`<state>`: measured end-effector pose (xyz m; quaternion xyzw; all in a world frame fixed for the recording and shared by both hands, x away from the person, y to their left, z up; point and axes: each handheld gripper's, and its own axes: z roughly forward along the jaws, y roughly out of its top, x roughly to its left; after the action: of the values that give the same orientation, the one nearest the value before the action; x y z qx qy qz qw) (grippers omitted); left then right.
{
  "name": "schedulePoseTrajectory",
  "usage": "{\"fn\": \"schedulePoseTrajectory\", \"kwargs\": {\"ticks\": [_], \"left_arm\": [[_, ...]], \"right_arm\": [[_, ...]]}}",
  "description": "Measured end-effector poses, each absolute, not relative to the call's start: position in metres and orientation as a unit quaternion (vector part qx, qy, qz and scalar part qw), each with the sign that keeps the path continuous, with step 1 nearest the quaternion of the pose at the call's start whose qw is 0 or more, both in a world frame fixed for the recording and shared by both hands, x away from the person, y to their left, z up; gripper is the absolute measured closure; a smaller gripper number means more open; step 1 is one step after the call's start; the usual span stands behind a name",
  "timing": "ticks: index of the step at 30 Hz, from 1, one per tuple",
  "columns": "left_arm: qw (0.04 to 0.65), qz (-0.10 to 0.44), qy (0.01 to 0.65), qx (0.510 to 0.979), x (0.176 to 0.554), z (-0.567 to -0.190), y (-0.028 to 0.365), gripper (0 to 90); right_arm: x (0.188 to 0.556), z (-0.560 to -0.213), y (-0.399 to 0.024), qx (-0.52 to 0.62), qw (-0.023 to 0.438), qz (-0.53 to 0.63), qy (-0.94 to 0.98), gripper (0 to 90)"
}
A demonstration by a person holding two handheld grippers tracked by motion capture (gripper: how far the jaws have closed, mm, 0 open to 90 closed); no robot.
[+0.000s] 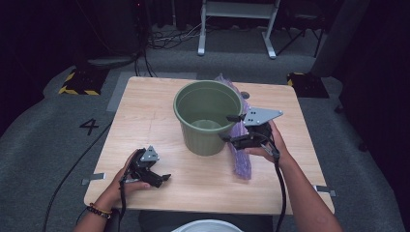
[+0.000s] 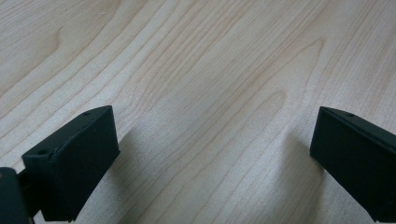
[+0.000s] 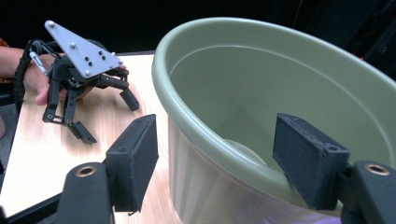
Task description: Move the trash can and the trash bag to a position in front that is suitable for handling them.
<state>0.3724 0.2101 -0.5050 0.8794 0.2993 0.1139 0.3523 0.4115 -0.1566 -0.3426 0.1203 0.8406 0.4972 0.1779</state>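
Observation:
A green plastic bucket (image 1: 205,140) stands upright in the middle of the wooden table (image 1: 145,111). My right gripper (image 1: 227,128) reaches in from the right, open, straddling the bucket's right rim. In the right gripper view one jaw is outside the bucket wall (image 3: 210,196) and the other inside, with a gap left on the outer side. A purple plastic bag (image 1: 241,157) lies against the bucket's right side, under my right hand. My left gripper (image 1: 162,180) rests open at the front left, with bare wood between its jaws (image 2: 210,163). It also shows in the right gripper view (image 3: 109,121).
The bucket looks empty inside. Metal brackets (image 1: 93,179) stick out at the table's front corners. Beyond the table are a grey floor marked with a "4" (image 1: 89,126), yellow-and-black striped blocks (image 1: 80,83), cables and a white stand's legs (image 1: 202,46).

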Motion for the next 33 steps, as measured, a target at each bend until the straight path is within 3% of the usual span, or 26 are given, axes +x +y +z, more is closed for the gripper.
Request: {"fn": "schedulePoseTrajectory", "kwargs": {"ticks": [13,17,18,21,30,33], "left_arm": [[0.352,0.113,0.300,0.879,0.372,-0.505,0.210,0.9],[0.352,0.114,0.299,0.879,0.372,-0.505,0.210,0.9],[0.352,0.114,0.300,0.879,0.372,-0.505,0.210,0.9],[0.352,0.113,0.300,0.879,0.372,-0.505,0.210,0.9],[0.352,0.113,0.300,0.879,0.372,-0.505,0.210,0.9],[0.352,0.114,0.300,0.879,0.372,-0.505,0.210,0.9]], "right_arm": [[0.416,-0.346,-0.144,0.110,0.164,0.485,0.852,32.2],[0.420,-0.346,-0.135,0.104,0.161,0.468,0.863,37.2],[0.421,-0.346,-0.130,0.100,0.163,0.456,0.869,45.3],[0.424,-0.347,-0.122,0.093,0.165,0.441,0.877,55.2],[0.425,-0.349,-0.095,0.064,0.175,0.436,0.880,69.4],[0.426,-0.350,-0.087,0.067,0.177,0.441,0.877,67.3]]}}
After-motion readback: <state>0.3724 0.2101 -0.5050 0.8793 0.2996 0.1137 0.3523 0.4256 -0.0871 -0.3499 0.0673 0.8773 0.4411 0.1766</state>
